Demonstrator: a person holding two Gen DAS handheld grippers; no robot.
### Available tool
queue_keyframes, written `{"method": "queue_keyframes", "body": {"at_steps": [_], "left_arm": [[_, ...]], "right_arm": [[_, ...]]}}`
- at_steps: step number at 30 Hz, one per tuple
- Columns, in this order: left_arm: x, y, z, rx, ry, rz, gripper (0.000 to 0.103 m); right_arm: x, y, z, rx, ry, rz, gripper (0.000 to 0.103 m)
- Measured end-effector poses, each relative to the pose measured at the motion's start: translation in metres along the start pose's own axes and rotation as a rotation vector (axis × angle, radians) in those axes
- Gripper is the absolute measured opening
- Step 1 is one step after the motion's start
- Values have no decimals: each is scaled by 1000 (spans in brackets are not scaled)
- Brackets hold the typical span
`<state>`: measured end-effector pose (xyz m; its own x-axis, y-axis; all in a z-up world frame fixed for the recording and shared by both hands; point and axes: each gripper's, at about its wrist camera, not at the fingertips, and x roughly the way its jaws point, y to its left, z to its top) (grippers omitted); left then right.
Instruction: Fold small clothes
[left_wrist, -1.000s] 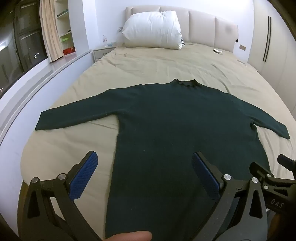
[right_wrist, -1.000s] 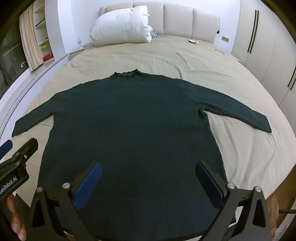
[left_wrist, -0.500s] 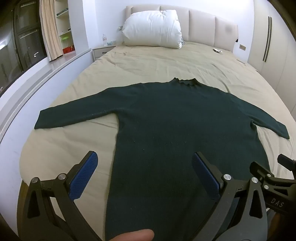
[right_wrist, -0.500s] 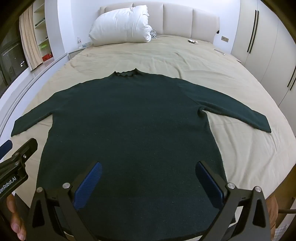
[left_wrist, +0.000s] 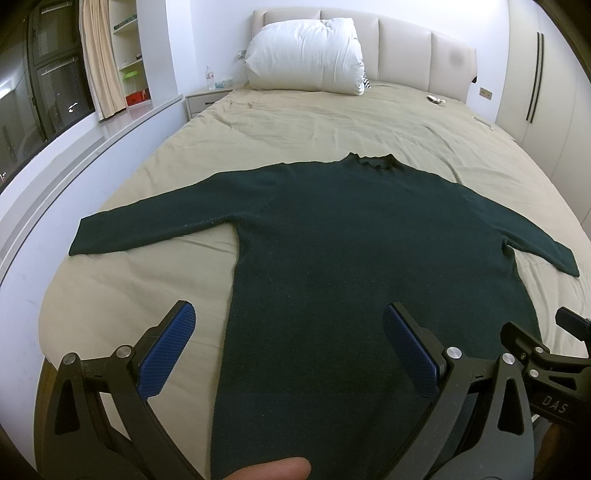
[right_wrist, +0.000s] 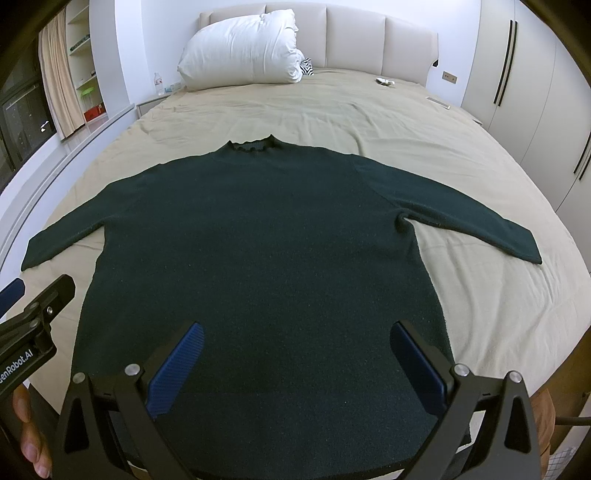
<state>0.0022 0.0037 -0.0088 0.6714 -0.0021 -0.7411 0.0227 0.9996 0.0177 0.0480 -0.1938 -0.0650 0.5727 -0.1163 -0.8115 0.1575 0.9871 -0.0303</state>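
A dark green sweater (left_wrist: 354, 251) lies flat and face-down-or-up, hard to tell, across the near half of the bed (left_wrist: 332, 125), sleeves spread toward both side edges, collar pointing at the white pillow (left_wrist: 303, 59) by the headboard. The left gripper (left_wrist: 286, 347) hangs wide open over the hem, holding nothing. The right gripper (right_wrist: 295, 365) is equally wide, empty, above the hem too.

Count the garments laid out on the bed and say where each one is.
1. A dark green sweater lies flat on the beige bed, collar toward the pillow, sleeves spread to both sides. A striped item behind the pillow is too hidden to identify.
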Motion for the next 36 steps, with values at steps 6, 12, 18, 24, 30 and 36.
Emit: {"method": "queue_keyframes", "body": {"at_steps": [6, 12, 18, 24, 30, 36], "left_arm": [[-1, 2, -1, -2, 2, -3, 103], [0, 2, -1, -2, 5, -3, 103], [3, 2, -2, -1, 13, -1, 103], [4, 3, -2, -2, 16, -3, 103], [6, 5, -5, -4, 21, -6, 103], [7, 5, -4, -6, 26, -5, 103]], "right_arm": [[2, -7, -4, -1, 0, 1, 103], [1, -7, -4, 0, 3, 0, 103], [3, -6, -5, 0, 4, 0, 103], [3, -5, -5, -1, 5, -2, 103], [2, -5, -5, -1, 6, -2, 103], [3, -5, -11, -4, 8, -1, 103]]}}
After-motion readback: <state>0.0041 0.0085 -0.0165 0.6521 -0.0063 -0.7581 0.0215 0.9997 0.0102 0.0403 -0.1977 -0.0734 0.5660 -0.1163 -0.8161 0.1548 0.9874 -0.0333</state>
